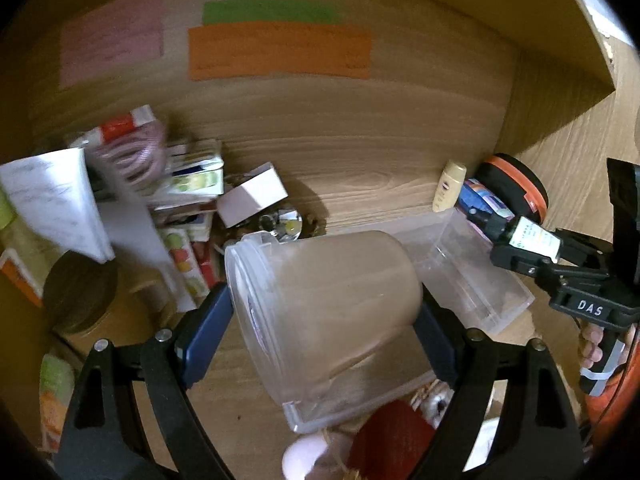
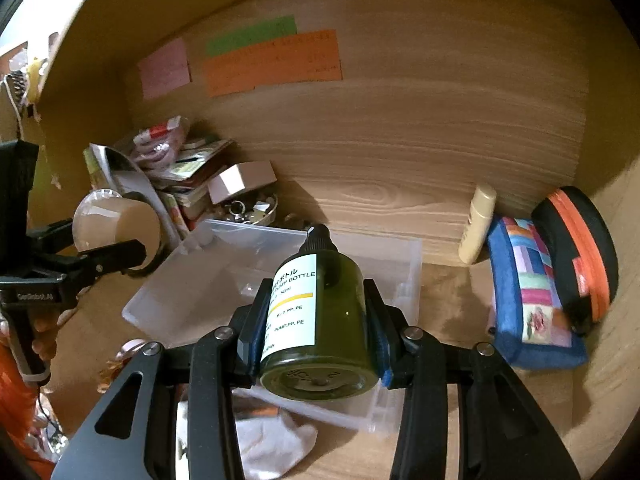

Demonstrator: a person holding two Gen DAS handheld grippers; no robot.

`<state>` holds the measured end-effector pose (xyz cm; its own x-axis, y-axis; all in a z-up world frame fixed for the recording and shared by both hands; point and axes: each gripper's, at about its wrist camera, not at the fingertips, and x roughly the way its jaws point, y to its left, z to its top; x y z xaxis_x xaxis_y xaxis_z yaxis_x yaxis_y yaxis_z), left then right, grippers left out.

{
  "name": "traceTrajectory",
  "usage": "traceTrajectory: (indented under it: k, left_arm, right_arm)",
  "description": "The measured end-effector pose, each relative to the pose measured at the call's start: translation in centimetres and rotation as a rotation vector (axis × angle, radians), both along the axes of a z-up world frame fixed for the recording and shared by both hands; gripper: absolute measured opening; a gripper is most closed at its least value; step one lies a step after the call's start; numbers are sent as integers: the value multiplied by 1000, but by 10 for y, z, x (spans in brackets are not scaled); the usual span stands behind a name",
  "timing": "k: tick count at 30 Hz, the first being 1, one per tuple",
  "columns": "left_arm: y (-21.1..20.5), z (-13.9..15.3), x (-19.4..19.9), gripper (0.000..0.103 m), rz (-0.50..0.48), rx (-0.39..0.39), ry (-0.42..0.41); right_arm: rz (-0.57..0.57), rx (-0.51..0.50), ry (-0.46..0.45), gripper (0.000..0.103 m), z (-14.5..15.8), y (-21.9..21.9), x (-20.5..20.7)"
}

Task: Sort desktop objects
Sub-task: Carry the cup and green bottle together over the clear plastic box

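My left gripper [image 1: 320, 316] is shut on a translucent plastic cup [image 1: 324, 304], held tilted above the clear plastic tray [image 1: 472, 268]. The cup also shows in the right wrist view [image 2: 116, 232], at the left. My right gripper [image 2: 316, 320] is shut on a dark green pump bottle [image 2: 320, 320] with a white label, held over the clear tray [image 2: 224, 276]. In the left wrist view the right gripper [image 1: 520, 248] and the bottle [image 1: 532, 236] sit at the right edge.
A heap of packets, papers and a white box [image 1: 256, 196] lies at the back left. A cream tube [image 2: 478, 228], a patchwork pouch [image 2: 528, 296] and a black-orange case [image 2: 580, 256] stand at the back right. Coloured notes [image 2: 272, 64] hang on the wooden back wall.
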<state>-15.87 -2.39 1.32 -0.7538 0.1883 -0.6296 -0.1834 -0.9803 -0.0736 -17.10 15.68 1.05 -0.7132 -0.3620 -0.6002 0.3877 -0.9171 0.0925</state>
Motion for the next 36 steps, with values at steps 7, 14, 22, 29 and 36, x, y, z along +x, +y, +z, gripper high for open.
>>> traceTrajectory:
  k: [7, 14, 22, 29, 36]
  left_arm:
    - [11, -21, -36, 87, -53, -9, -81]
    - [20, -45, -55, 87, -81, -51, -156]
    - [35, -56, -64, 87, -121, -107, -202]
    - [40, -61, -67, 87, -150, -148, -232]
    - [48, -67, -66, 87, -174, -229, -248]
  right_arm:
    - [25, 47, -68, 38, -20, -13, -31]
    - [58, 99, -119, 38, -40, -27, -49]
    - [101, 205, -178, 38, -53, -41, -61]
    - [111, 239, -209, 38, -59, -48, -64]
    - [115, 281, -241, 38, -63, -53, -65]
